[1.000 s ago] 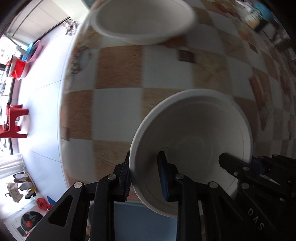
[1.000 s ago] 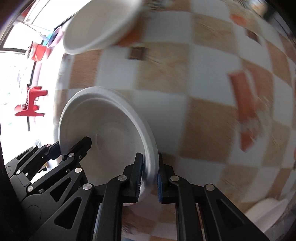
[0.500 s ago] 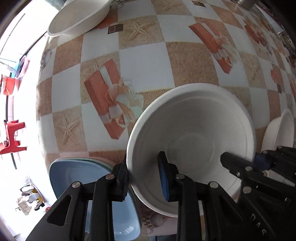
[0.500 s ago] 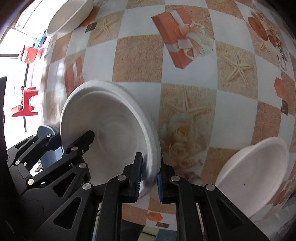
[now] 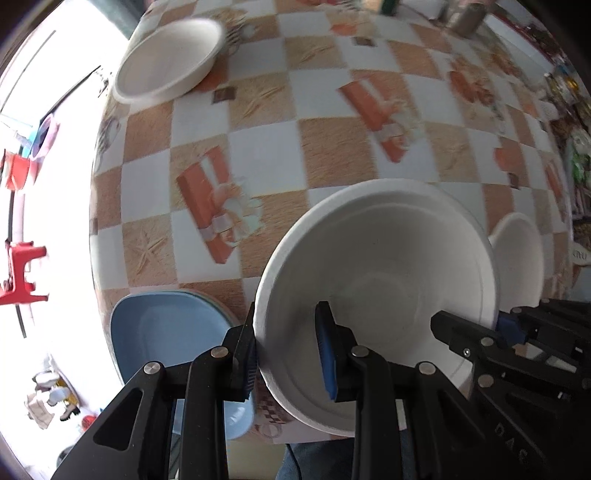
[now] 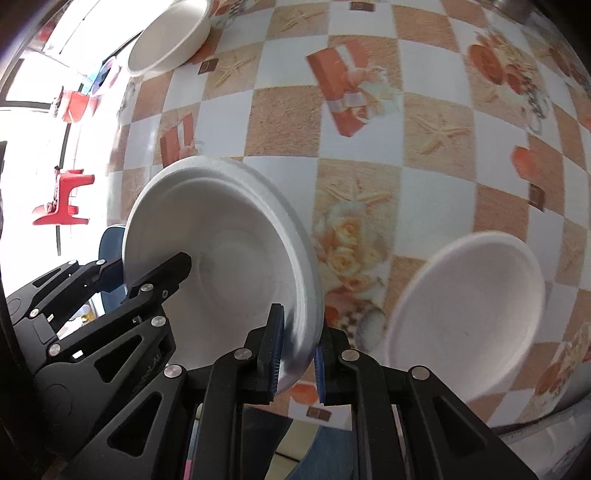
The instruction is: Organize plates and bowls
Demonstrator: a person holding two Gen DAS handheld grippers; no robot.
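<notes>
Both grippers hold one white bowl [image 5: 384, 280] above the near edge of the table. My left gripper [image 5: 290, 350] is shut on its left rim, my right gripper [image 6: 297, 349] on its right rim; the bowl also shows in the right wrist view [image 6: 229, 258]. The right gripper shows at the bowl's right rim in the left wrist view [image 5: 476, 332]. A second white bowl [image 6: 469, 291] sits on the table to the right. A third white bowl [image 5: 170, 59] sits at the far left corner. Stacked blue plates [image 5: 166, 332] lie at the near left edge.
The table has a checked orange and white cloth [image 5: 332, 122]. Metal cans [image 5: 465, 18] and clutter stand at the far right. A red stool [image 5: 18, 273] stands on the floor to the left.
Both grippers with the bowl have drawn back toward the near edge of the table. More of the table, the blue plates and the right-hand bowl have come into view.
</notes>
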